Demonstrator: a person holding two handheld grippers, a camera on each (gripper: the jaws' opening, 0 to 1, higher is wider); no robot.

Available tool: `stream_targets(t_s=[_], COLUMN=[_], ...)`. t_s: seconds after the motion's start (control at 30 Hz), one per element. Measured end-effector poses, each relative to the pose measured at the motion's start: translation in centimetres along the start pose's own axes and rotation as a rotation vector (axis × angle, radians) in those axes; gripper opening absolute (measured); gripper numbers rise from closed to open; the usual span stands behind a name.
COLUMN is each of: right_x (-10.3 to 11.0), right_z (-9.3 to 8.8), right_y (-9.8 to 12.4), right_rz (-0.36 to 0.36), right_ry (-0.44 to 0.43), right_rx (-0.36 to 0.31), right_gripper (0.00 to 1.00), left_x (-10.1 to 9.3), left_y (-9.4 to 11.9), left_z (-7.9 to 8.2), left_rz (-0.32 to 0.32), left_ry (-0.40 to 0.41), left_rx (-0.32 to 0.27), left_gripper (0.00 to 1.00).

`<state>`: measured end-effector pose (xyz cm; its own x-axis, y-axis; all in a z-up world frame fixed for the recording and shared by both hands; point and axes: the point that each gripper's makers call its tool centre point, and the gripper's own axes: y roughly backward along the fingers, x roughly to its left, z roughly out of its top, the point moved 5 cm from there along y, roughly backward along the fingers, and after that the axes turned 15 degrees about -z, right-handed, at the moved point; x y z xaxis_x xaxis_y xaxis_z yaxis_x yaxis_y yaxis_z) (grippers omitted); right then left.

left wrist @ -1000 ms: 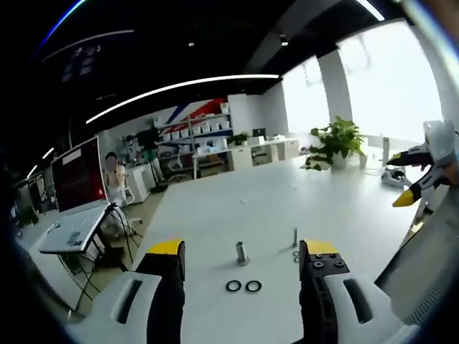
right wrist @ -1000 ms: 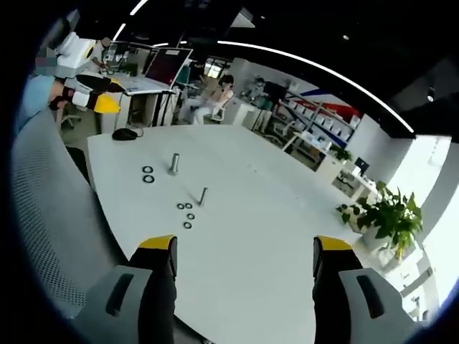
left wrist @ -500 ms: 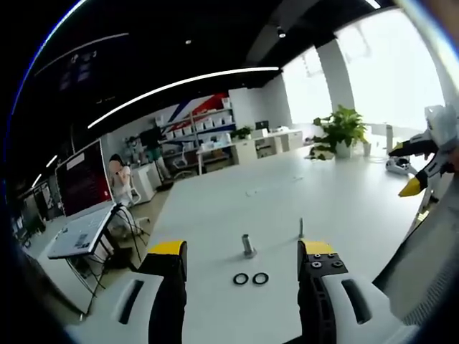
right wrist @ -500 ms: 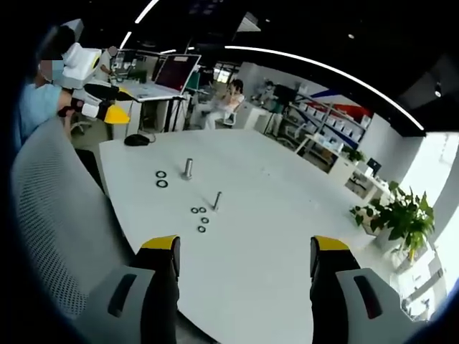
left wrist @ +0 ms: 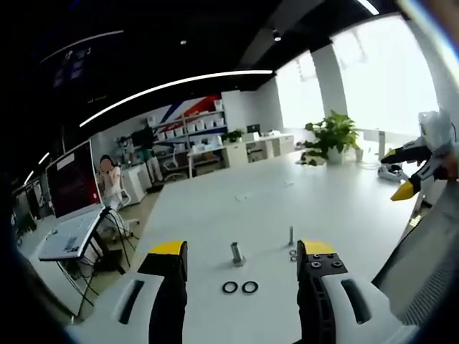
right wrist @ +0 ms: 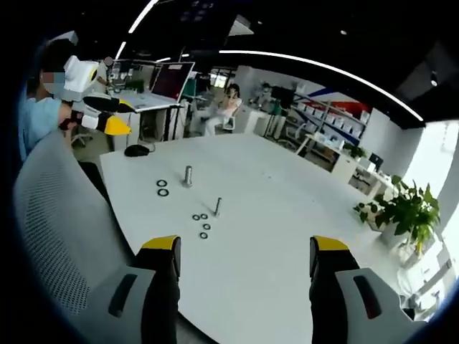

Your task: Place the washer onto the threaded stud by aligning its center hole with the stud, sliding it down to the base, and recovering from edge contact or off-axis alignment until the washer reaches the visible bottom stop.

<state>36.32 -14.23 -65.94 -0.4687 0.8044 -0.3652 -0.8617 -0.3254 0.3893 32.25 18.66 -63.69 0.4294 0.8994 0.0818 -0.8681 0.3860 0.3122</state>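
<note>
My left gripper's [left wrist: 239,256] right finger [left wrist: 318,259] covers part of the small washers [left wrist: 294,254] at the foot of the thin stud [left wrist: 290,235], so I cannot count them there; the stud's threads are too small to make out; in the right gripper view the small washers [right wrist: 200,223] are mere specks; my right gripper [left wrist: 409,170] is cut off at the left gripper view's edge; the dark thing [right wrist: 135,150] on the table corner [right wrist: 115,159] is too small to name.

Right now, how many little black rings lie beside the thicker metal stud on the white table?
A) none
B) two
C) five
B: two black rings lie side by side on the table just in front of the thicker stud, apart from it.
</note>
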Motion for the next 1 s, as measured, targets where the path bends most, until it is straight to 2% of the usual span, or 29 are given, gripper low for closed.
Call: stream_targets(t_s=[0.1, 0.17, 0.3, 0.47, 0.53, 0.67, 0.73, 0.8, 0.9, 1.0], right_x=[0.3, 0.4, 1.5, 2.3, 2.2, 2.0, 2.0, 2.2, 2.6, 2.9], right_z=[-0.3, -0.3, -0.1, 0.2, 0.3, 0.2, 0.2, 0.6, 1.1, 1.4], right_y=[-0.6, -0.9, -1.7, -2.5, -2.9, -4.1, -4.6, -5.1, -6.0, -6.7], right_rz=[0.062, 0.077, 0.169, 0.243, 0.255, 0.263, 0.271, 0.277, 0.3, 0.323], right_ry=[0.036, 0.073, 0.145, 0.158, 0.155, 0.153, 0.162, 0.167, 0.171, 0.181], right_rx=[0.028, 0.034, 0.044, 0.053, 0.056, 0.076, 0.09, 0.092, 0.095, 0.099], right_gripper=[0.72, 0.71, 0.7, 0.69, 0.69, 0.67, 0.67, 0.67, 0.67, 0.61], left_x=[0.4, 0.7, 1.0, 0.9, 0.9, 1.6, 2.3, 2.6, 2.8, 3.0], left_y=[0.0, -0.1, 0.0, 0.0, 0.0, 0.1, 0.6, 0.8, 0.7, 0.8], left_z=[0.1, 0.1, 0.2, 0.3, 0.4, 0.1, 0.1, 0.0, -0.2, -0.6], left_rz=[0.016, 0.022, 0.023, 0.016, 0.01, 0.026, 0.052, 0.055, 0.058, 0.061], left_ry=[-0.004, 0.0, -0.002, -0.018, -0.021, -0.038, -0.014, -0.005, -0.003, -0.006], left_rx=[-0.002, 0.002, -0.008, -0.012, -0.021, 0.001, -0.02, -0.023, -0.016, 0.012], left_gripper=[0.6, 0.6, 0.6, 0.58, 0.56, 0.57, 0.61, 0.6, 0.59, 0.55])
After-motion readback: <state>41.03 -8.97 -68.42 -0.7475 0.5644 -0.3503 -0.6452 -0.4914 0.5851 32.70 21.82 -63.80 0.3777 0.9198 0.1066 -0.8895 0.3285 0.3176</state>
